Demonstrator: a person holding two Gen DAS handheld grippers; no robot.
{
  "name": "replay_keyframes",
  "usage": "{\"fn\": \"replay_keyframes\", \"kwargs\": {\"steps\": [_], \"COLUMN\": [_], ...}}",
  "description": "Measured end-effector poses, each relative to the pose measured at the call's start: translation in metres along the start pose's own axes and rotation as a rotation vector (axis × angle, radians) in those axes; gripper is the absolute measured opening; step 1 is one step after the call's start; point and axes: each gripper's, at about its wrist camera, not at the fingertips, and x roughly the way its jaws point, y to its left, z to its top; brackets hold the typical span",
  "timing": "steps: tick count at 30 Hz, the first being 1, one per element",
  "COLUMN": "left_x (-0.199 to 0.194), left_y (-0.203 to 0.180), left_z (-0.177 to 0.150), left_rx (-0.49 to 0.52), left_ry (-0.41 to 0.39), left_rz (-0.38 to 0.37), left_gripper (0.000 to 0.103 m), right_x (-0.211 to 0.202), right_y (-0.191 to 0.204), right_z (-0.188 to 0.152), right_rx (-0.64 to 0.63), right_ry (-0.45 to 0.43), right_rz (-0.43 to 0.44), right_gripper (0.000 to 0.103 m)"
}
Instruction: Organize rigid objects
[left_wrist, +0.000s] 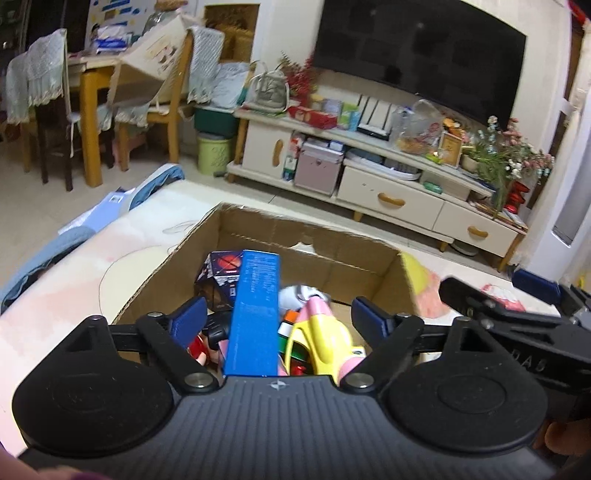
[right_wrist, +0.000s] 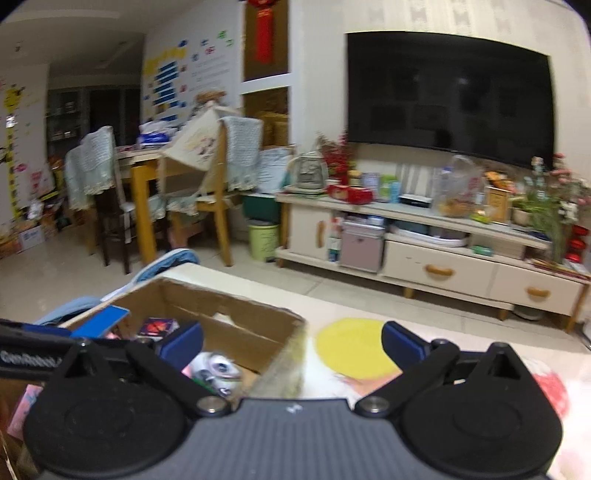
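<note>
Left wrist view, cardboard box: stood on the bench, filled with a blue carton, yellow-pink toy, dark cube.
Left gripper: jaws wide, gripping nothing, above the box.
Right gripper: jaws wide, empty, over the box's right wall.

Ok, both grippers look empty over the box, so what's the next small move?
Probably draw the left gripper back: it is open, nothing pinched, and the tall blue box already stands inside the cardboard box. The right gripper is open too.

"GenRobot" partly readable on left tongs; rest illegible
</note>
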Motion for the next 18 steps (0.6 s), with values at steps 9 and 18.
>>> {"fn": "replay_keyframes", "kwargs": {"steps": [9,18], "left_x": [-0.034,-0.078], "left_y": [-0.011,-0.007], "left_z": [-0.024,-0.053], "left_rx": [0.111,0.102], "left_ry": [-0.039,-0.042], "left_rz": [0.046,0.068], "left_gripper": [0.103,0.103], "right_x": [-0.049,-0.098], "right_y": [0.001,0.022], "right_z": [-0.02,-0.037], "right_rx": [0.059,0.077], "right_ry": [0.005,0.045], "right_rz": [-0.097,-0.056], "right_gripper": [0.102,0.102]}}
